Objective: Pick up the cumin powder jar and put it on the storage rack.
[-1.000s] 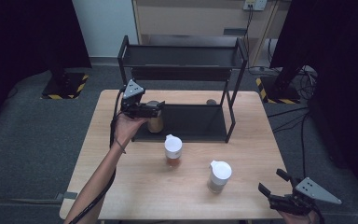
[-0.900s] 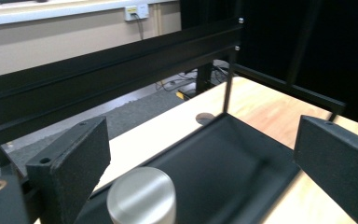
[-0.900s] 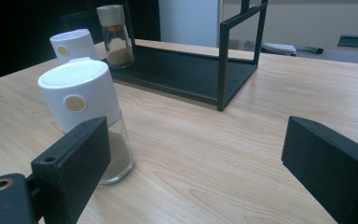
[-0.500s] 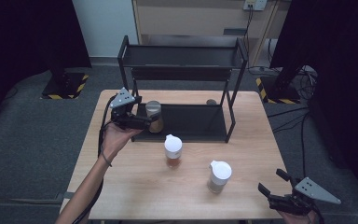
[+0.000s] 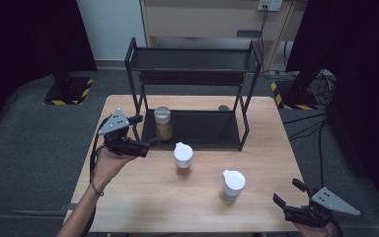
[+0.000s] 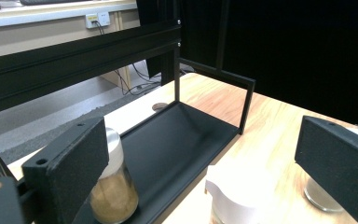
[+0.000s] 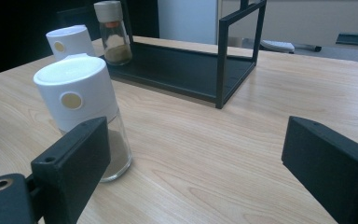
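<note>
Beside spice jar (image 5: 164, 123): left tongs (image 5: 147, 146) wide, empty.

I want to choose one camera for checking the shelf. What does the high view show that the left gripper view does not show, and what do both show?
High view: the whole black rack with its top shelf, the table out to its edges, the person's left hand, and the right gripper, open, at the near right corner.

Left gripper view: the brown powder inside the spice jar from close by, and a wall socket behind the rack.

Both: that jar on the rack's bottom tray, the white-capped bottle in front of it, and the left gripper, open and holding nothing.
</note>
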`<state>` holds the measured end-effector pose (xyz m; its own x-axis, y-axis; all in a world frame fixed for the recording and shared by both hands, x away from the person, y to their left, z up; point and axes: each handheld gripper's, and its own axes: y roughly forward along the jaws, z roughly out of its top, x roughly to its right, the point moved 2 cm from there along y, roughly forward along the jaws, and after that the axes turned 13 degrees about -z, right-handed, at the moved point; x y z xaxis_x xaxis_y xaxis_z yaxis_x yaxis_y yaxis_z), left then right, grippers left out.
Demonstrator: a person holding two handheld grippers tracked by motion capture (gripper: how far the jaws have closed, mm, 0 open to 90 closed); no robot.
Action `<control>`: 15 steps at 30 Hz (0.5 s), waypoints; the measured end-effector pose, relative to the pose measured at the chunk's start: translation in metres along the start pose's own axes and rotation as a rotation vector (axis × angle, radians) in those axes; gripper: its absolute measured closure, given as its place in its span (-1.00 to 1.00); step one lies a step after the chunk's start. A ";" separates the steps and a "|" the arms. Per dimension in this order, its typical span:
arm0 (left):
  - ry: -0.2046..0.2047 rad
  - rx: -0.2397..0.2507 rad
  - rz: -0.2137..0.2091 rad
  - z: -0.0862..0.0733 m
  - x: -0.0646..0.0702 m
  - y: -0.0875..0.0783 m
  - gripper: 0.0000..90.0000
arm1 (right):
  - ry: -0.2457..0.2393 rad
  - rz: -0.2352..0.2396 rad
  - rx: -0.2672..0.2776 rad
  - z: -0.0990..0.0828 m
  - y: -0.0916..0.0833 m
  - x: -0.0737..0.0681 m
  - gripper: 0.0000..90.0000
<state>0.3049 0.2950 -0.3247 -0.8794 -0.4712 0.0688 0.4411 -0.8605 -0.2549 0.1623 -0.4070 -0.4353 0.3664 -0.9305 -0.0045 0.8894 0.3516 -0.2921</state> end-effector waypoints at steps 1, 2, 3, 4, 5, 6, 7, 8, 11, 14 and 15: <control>-0.003 0.008 -0.002 -0.003 0.001 -0.002 -0.96 | -0.001 0.000 0.000 0.000 0.000 0.000 -0.82; -0.007 0.018 -0.007 -0.006 0.002 -0.005 -0.96 | -0.002 0.000 0.000 0.000 0.000 0.000 -0.82; -0.005 0.023 -0.009 -0.008 0.004 -0.007 -0.96 | -0.001 -0.001 -0.001 0.000 0.000 0.000 -0.82; -0.001 0.025 -0.006 -0.011 0.006 -0.008 -0.96 | -0.001 -0.001 -0.001 0.000 0.000 0.000 -0.82; 0.002 0.028 -0.004 -0.013 0.008 -0.010 -0.96 | -0.001 -0.001 -0.001 0.000 0.000 0.000 -0.82; 0.002 0.032 -0.004 -0.016 0.010 -0.011 -0.96 | -0.001 -0.002 -0.001 0.000 0.000 0.000 -0.82; -0.001 0.039 -0.005 -0.019 0.012 -0.013 -0.96 | -0.001 -0.002 -0.001 0.000 0.000 0.000 -0.82; -0.002 0.042 -0.005 -0.022 0.013 -0.014 -0.96 | -0.001 -0.002 -0.002 0.000 0.000 0.000 -0.82; -0.004 0.051 0.006 -0.032 0.020 -0.018 -0.96 | -0.001 -0.003 -0.002 0.000 0.000 0.000 -0.82; -0.009 0.054 0.018 -0.042 0.025 -0.021 -0.96 | -0.001 -0.002 -0.002 0.000 0.000 0.000 -0.82; -0.011 0.053 0.024 -0.045 0.027 -0.022 -0.96 | -0.002 -0.003 -0.002 0.000 0.000 0.000 -0.82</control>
<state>0.2637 0.3100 -0.3609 -0.8665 -0.4937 0.0743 0.4711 -0.8578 -0.2056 0.1624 -0.4067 -0.4350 0.3645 -0.9312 -0.0019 0.8898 0.3488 -0.2943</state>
